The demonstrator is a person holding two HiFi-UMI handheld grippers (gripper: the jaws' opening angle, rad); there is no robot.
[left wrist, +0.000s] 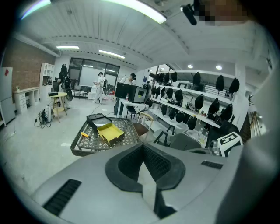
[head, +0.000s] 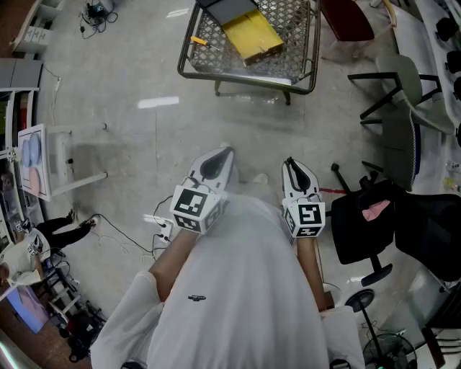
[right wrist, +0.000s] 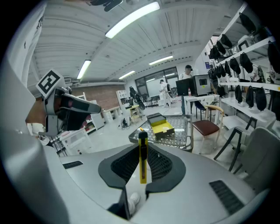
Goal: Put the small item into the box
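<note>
A yellow utility knife stands upright between the pads of my right gripper, which is shut on it. My left gripper is shut with nothing between its jaws. Both grippers, left and right, are held close to the person's white shirt, well short of the metal mesh table. On that table lie an open yellow box and its black lid. The yellow box and the black lid also show in the left gripper view. A small yellow and orange item lies at the table's left edge.
A red-seated chair stands at the table's right, a grey chair further right, and a black office chair beside my right gripper. A white cart and floor cables are at the left. Bare floor lies between me and the table.
</note>
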